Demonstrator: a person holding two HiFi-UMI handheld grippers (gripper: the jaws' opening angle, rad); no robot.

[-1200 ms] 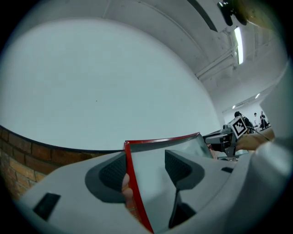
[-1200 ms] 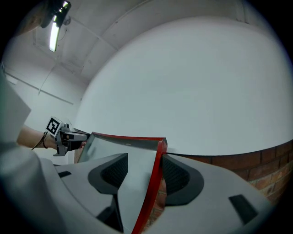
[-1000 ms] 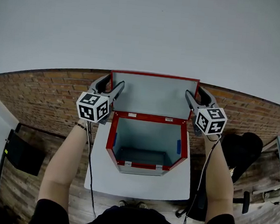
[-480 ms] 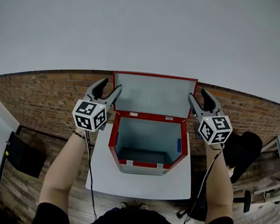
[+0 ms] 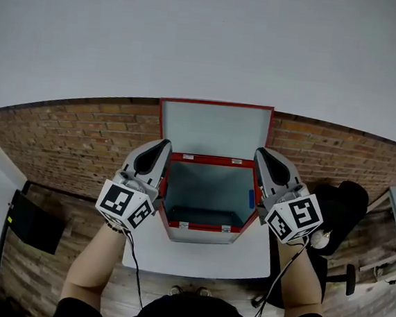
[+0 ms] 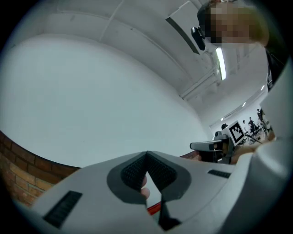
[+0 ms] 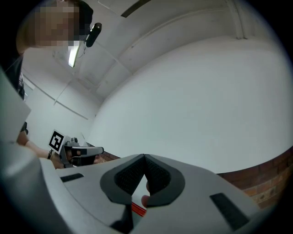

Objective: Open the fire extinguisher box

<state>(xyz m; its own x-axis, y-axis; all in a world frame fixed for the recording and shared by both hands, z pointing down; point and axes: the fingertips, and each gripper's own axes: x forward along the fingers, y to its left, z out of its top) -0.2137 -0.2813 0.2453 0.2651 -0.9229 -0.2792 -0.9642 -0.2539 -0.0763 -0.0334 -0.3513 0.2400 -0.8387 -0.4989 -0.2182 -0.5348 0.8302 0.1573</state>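
The fire extinguisher box [image 5: 161, 196], red-framed with a grey inside, stands on a small white table [image 5: 195, 255]. Its lid [image 5: 214, 131] is raised upright at the back and the inside looks empty. My left gripper [image 5: 163, 146] hovers at the box's left rim, jaws closing, tips meeting on nothing. My right gripper [image 5: 259, 155] hovers at the right rim, jaws likewise closing with tips together and empty. In the left gripper view the left gripper [image 6: 146, 154] points up at a white wall; a strip of red rim [image 6: 154, 209] shows below. The right gripper [image 7: 144, 156] shows the same.
A brick-patterned floor [image 5: 67, 142] surrounds the table. A black office chair [image 5: 343, 210] stands to the right and a dark flat object [image 5: 32, 218] lies to the left. A white wall [image 5: 209, 44] fills the far side.
Both grippers came back from the lid's upper corners toward me, dropped beside the box rim, and their jaws went from wide open to shut. The lid stays upright.
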